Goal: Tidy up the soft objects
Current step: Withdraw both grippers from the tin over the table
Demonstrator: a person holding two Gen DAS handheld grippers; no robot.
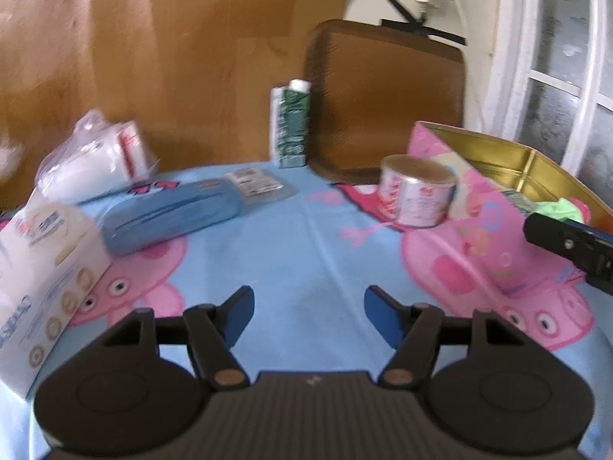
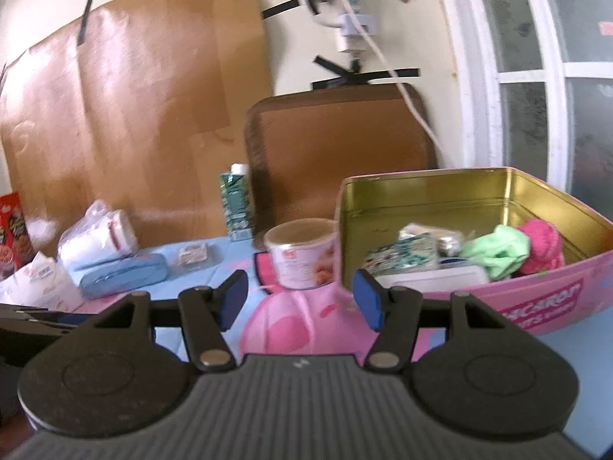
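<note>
Reaching: left gripper (image 1: 308,316) released, nothing between its blue pads; right gripper (image 2: 299,299) spread too, empty.
Target guess: blue pouch (image 1: 172,212), far left on the tablecloth (image 1: 306,237).
Destination: pink tin (image 2: 536,299) on the right, green cloth (image 2: 498,249) already inside.
Tip: come in low, pinch across the narrow middle, and avoid the can (image 1: 417,195) near the tin.

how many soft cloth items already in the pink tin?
2 visible: a crumpled light-green cloth and a fuzzy hot-pink cloth, side by side against the right part of the gold-lined pink tin's front wall. More may lie hidden beneath the packets beside them.
</note>
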